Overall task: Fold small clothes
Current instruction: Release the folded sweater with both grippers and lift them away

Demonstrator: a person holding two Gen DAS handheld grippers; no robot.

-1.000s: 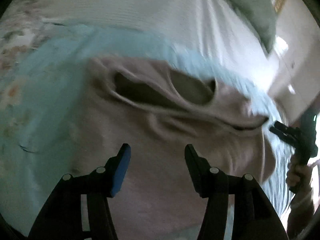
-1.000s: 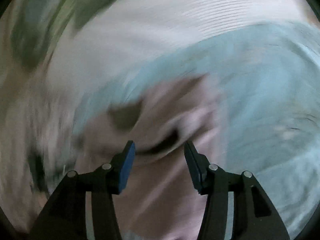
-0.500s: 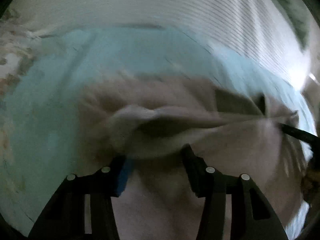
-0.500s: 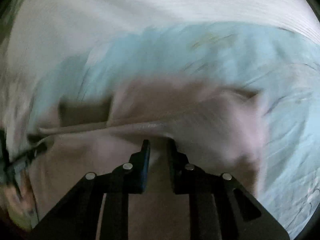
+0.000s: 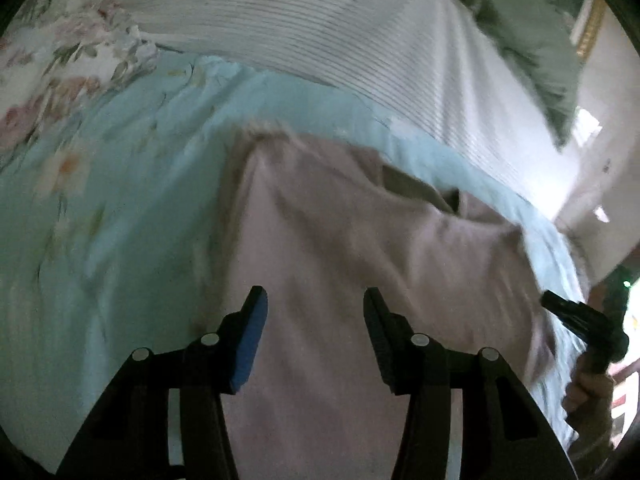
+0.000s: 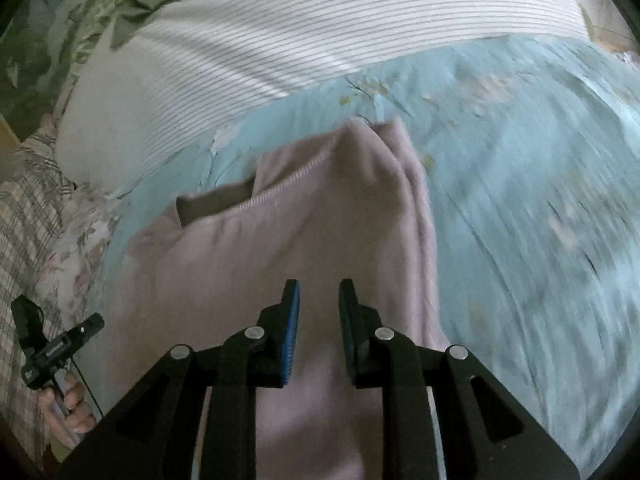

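- Left wrist view: my left gripper (image 5: 312,300) has its black fingers spread wide with nothing between them. It hovers over the near part of the dusty-pink knit garment (image 5: 360,248).
- That garment lies spread on the pale blue floral bedsheet (image 5: 120,208). A darker opening shows at its far right, and its left edge is folded over in a straight line running away from me.
- Far beyond it sits a white pillow with thin grey stripes (image 5: 320,28), with a green cloth (image 5: 532,52) at the far right.
- At the right edge I see the right gripper (image 5: 576,316) in a hand, beside the garment's right side; from here I cannot tell how its jaws stand.
- Right wrist view: my right gripper (image 6: 319,304) has its fingers drawn close with a narrow gap left, and no cloth is pinched.
- The pink garment (image 6: 280,240) fills the near middle. A ribbed hem seam runs diagonally across it, and a grey-brown inner layer shows at the far left.
- The blue sheet (image 6: 520,160) spreads to the right; the striped pillow (image 6: 280,32) lies far, a checked cloth (image 6: 28,216) left.
- The left gripper (image 6: 60,344) appears at the near left in a hand; it bears small lettering too small to read.
- I see no containers in either view.
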